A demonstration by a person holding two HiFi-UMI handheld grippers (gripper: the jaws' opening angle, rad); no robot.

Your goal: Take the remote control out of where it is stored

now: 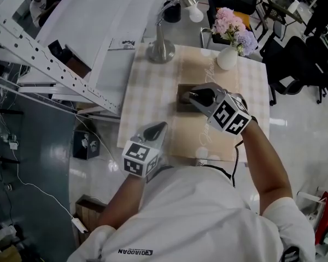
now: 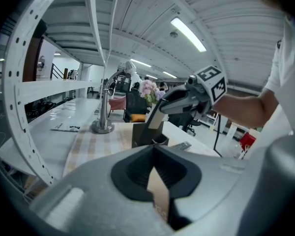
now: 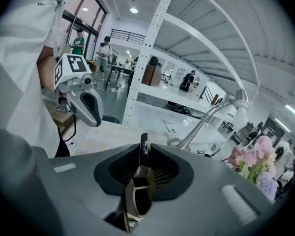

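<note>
In the left gripper view a pale, slim remote control (image 2: 155,118) stands tilted, its lower end still inside a dark box-shaped holder (image 2: 140,135) on the checked tablecloth. My right gripper (image 2: 163,101) is shut on its upper end. In the right gripper view the remote (image 3: 144,149) shows edge-on between the pads of that gripper (image 3: 143,154), with the holder (image 3: 136,195) below. In the head view the right gripper (image 1: 194,96) hangs over the holder (image 1: 181,99). My left gripper (image 1: 158,129) rests near the table's front left edge, jaws together with nothing in them.
A metal desk lamp (image 1: 160,48) and a white vase of flowers (image 1: 228,58) stand at the table's far side. A second remote (image 2: 180,145) lies flat beside the holder. White perforated shelving (image 1: 54,56) runs along the left. Office chairs (image 1: 295,64) stand at the right.
</note>
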